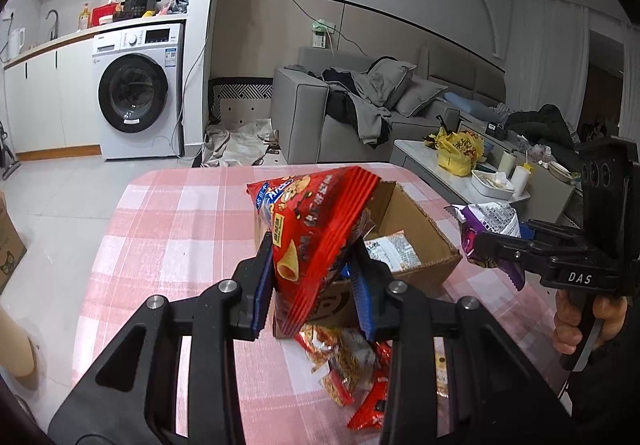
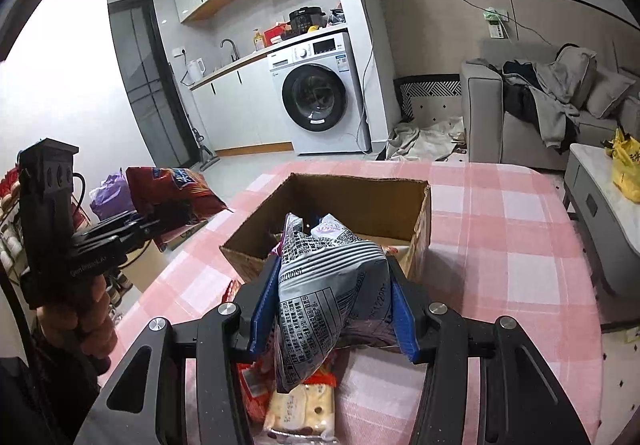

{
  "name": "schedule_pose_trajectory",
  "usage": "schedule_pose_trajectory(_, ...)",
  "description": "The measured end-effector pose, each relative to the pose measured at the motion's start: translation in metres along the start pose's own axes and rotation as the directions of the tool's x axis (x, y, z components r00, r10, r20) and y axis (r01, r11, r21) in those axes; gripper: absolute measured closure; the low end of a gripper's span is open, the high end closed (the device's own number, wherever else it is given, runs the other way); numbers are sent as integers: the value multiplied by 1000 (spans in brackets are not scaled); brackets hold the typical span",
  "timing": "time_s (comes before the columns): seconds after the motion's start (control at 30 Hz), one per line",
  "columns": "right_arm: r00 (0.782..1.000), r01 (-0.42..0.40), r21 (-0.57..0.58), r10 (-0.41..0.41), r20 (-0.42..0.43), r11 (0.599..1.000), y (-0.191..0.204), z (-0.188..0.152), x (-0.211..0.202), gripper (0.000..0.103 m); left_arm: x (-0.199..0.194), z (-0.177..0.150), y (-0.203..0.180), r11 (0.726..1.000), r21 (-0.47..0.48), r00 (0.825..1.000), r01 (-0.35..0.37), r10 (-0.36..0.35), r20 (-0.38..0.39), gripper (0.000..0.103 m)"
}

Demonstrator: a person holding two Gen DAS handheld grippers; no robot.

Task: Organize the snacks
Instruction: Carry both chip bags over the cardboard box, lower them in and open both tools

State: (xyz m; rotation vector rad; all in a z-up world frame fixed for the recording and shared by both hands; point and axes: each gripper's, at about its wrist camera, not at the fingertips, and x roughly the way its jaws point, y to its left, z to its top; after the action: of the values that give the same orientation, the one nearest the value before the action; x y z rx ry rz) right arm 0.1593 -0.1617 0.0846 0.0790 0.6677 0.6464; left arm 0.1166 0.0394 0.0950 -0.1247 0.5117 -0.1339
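Note:
My left gripper (image 1: 314, 269) is shut on a red snack bag (image 1: 312, 225), held above the near side of an open cardboard box (image 1: 420, 217) on the pink checked table (image 1: 168, 229). In the right wrist view that gripper (image 2: 156, 223) shows at the left with the red snack bag (image 2: 172, 193). My right gripper (image 2: 332, 281) is shut on a grey and purple snack bag (image 2: 324, 293) just in front of the cardboard box (image 2: 360, 201); in the left wrist view it (image 1: 486, 245) appears at the right with the grey and purple snack bag (image 1: 484, 229). A white packet (image 1: 394, 249) lies inside the box.
Several loose snack packets (image 1: 348, 365) lie on the table below the left gripper. A cracker pack (image 2: 300, 413) lies under the right gripper. A low table (image 1: 480, 181) with a yellow bag stands right of the pink table, a grey sofa (image 1: 360, 113) behind, a washing machine (image 1: 138, 93) at the back.

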Motion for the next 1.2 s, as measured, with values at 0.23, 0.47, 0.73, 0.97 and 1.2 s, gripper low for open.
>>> schedule_pose_trajectory(0.23,1000,-9,14,9,-4,1000,1,12,13,52,21,11,-4,1000,1,1000,-9,9,-6,72)
schedule_pose_trajectory(0.47,1000,-12,55,12,7,998,-5,23,29,52,48,19,-5,1000,1,1000,-16,16,-21,72)
schedule_pose_trajectory(0.73,1000,-19,141,18,12,990,-20,32,51,52,85,19,-7,999,6,999,-31,32,-39,72)
schedule_pose_trajectory(0.97,1000,-13,162,13,0,987,-30,36,70,52,117,17,-1,1000,-4,998,-21,21,-57,72)
schedule_pose_trajectory(1.2,1000,-13,159,15,-9,987,-31,41,84,52,143,17,-1,1000,5,997,-19,19,-76,71)
